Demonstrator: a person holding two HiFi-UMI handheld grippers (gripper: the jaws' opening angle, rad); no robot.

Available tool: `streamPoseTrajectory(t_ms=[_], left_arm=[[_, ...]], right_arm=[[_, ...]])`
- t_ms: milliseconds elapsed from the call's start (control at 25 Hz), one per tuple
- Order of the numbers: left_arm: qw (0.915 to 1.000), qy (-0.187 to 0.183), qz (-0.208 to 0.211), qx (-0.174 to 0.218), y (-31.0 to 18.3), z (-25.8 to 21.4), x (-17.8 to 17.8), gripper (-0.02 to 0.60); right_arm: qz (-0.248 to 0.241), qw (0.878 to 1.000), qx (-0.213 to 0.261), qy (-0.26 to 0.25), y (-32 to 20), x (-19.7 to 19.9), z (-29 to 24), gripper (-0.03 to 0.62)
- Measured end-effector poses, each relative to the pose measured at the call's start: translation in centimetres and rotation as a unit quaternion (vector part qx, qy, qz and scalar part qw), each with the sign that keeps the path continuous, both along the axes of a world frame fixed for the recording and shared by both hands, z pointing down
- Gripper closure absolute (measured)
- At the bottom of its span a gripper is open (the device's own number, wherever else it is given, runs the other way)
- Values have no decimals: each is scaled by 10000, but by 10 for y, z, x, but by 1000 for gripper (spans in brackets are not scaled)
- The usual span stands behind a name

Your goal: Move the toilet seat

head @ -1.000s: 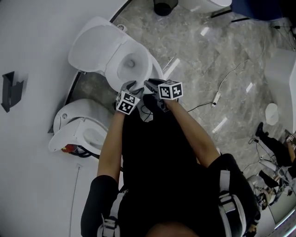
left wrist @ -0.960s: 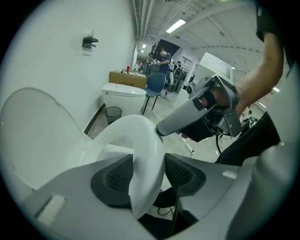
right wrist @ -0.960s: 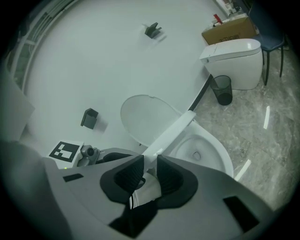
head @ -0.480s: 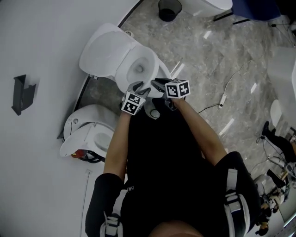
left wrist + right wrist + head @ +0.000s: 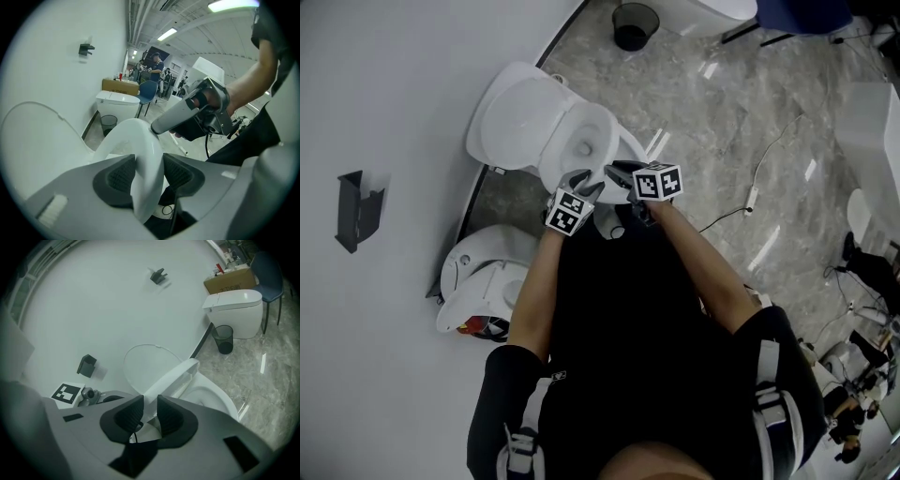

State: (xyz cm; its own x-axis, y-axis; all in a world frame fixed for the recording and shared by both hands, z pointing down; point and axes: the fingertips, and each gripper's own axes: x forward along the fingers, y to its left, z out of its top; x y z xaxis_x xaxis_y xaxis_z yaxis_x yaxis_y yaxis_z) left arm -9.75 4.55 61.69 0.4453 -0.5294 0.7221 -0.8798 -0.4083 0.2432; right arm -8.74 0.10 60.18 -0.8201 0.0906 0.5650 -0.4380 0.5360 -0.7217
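The toilet seat (image 5: 172, 377) stands tilted partway up off the bowl (image 5: 208, 398), in front of the raised lid (image 5: 143, 363). The left tongs (image 5: 149, 174) grip its thick front rim, their jaws having just been closing on it. The right tongs (image 5: 149, 414) are clamped on its thin edge close by. A bin (image 5: 635, 24) stands on the marble floor (image 5: 722, 122) beyond.

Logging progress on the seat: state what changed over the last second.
The left gripper and right gripper appear to have risen slightly with the seat clamped between their jaws, tipping its front up off the bowl. The left jaws have just been closing on it. Nothing was newly grasped or released. Unchanged: lid up against the wall, second toilet alongside.
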Motion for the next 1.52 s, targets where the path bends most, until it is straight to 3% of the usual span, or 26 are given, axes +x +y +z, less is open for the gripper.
streamPoseTrajectory(t_ms=[1520], left_arm=[[9976, 68, 498, 469, -14, -36, -124, 413]], right_arm=[[688, 9962, 369, -395, -27, -128, -49, 497]])
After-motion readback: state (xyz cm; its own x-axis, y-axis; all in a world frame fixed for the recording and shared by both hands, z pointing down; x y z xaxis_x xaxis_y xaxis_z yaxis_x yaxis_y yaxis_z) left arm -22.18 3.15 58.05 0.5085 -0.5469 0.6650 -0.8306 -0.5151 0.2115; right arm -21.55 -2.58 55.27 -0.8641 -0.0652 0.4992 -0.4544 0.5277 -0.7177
